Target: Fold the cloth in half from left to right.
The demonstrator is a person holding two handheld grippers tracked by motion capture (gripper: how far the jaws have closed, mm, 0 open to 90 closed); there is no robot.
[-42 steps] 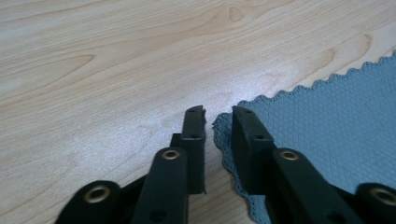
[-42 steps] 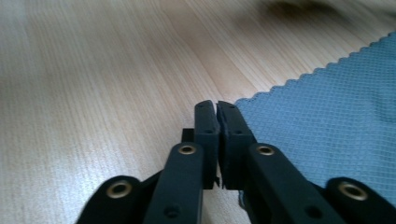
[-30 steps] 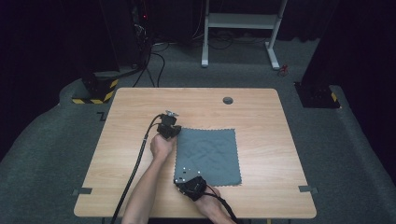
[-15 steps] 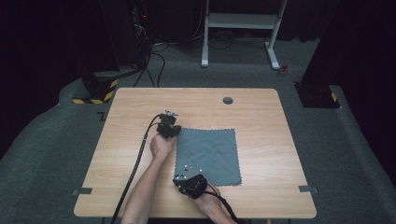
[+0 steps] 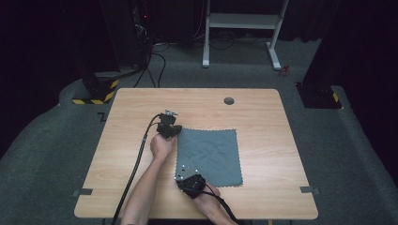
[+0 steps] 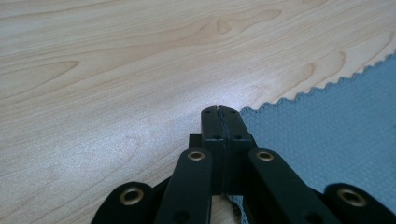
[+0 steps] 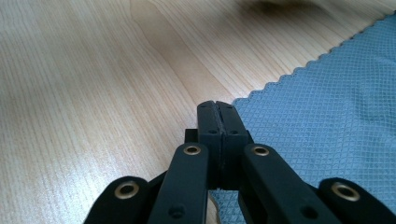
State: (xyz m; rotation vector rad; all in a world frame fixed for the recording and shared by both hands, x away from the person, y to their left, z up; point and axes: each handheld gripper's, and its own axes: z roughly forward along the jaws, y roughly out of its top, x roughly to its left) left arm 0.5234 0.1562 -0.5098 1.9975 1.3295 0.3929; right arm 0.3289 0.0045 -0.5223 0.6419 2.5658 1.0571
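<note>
A grey cloth [image 5: 211,152] with scalloped edges lies flat on the wooden table [image 5: 267,122]. My left gripper [image 5: 172,130] sits at the cloth's far left corner, its cable trailing back along the forearm. In the left gripper view the jaws are shut [image 6: 219,111], tips right beside the cloth [image 6: 327,135] corner. My right gripper [image 5: 182,177] rests at the near left corner. Its jaws [image 7: 217,105] have just closed and now meet at the cloth [image 7: 327,121] edge. No fabric shows between either pair of pads, and the cloth runs under the jaws.
A round dark grommet [image 5: 229,101] sits near the table's far edge. Bare wood lies left of the cloth and along the right side. Beyond the table are a white desk frame [image 5: 244,28], floor cables and a yellow-black striped base [image 5: 96,91].
</note>
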